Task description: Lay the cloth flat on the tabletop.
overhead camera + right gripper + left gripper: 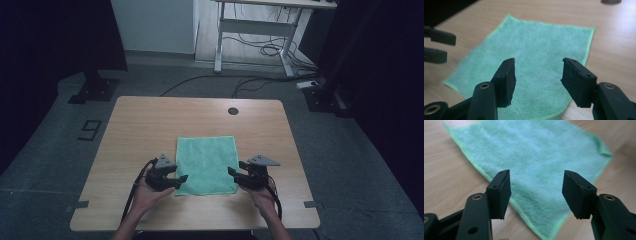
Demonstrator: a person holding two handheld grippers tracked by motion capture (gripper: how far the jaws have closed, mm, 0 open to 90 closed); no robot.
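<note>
Cloth [207,165] of green terry lies flat on the wooden table [150,125], toward the person's edge and about midway across its width. It is nearly square, a little longer from its near edge to its far edge, so its long axis runs away from the person toward the round dark grommet [233,111] set in the tabletop beyond the cloth. The pile is short and fuzzy, and a brighter green stitched hem runs round the border; the near corners look slightly curled. The tabletop is pale wood grain with rounded corners.

The left gripper [179,180] sits at the cloth's near left corner, pointing inward across that corner. In the left gripper view [536,195] its black, blocky jaws stand well apart, with the cloth's hemmed corner lying on the table between and beyond them; the pads press on nothing.

The right gripper [234,174] sits at the cloth's near right corner, pointing inward toward the other one. In the right gripper view [537,81] its jaws are likewise wide apart above the cloth's near edge, gripping nothing, and the left gripper's two jaws show at the cloth's far side. Whether the jaw tips rest on the cloth cannot be told.
</note>
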